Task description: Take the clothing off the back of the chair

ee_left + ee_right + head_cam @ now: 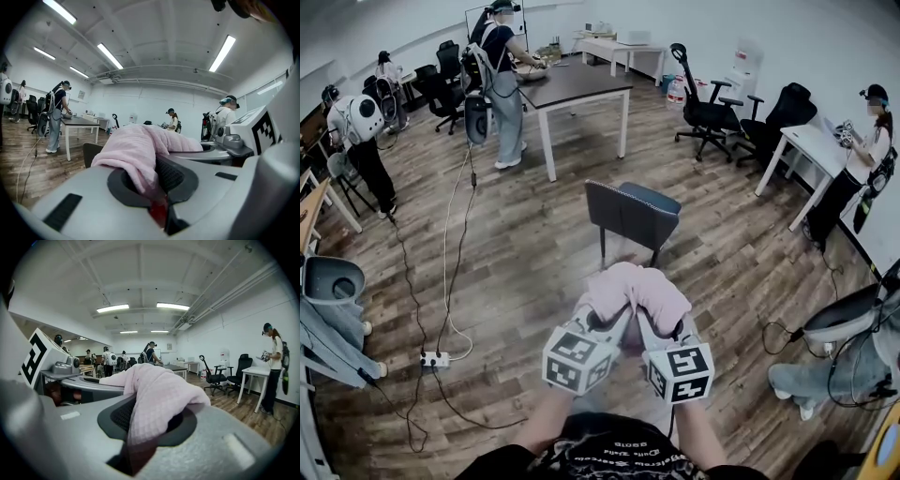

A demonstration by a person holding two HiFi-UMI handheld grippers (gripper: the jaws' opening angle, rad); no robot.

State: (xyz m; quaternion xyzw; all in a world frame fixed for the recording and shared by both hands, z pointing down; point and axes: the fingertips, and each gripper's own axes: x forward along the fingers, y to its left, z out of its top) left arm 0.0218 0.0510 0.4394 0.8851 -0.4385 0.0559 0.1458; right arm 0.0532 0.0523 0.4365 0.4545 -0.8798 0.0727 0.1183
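The left gripper [614,326] and right gripper [652,330] each pinch the pink clothing [634,292], held clear of the chair [633,214]. The gripper views add ceiling lights [110,55]; the head view shows the whole chair on a wood floor [534,272].

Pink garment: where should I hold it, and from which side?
Grip the pink garment at its bunched near edge, from the person's side: left hand-held gripper and right hand-held gripper each pinch a thick fold there, the rest humping away.

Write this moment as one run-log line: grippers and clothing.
left gripper: shut on pink garment | right gripper: shut on same garment | garment: bunched, clear of grey chair
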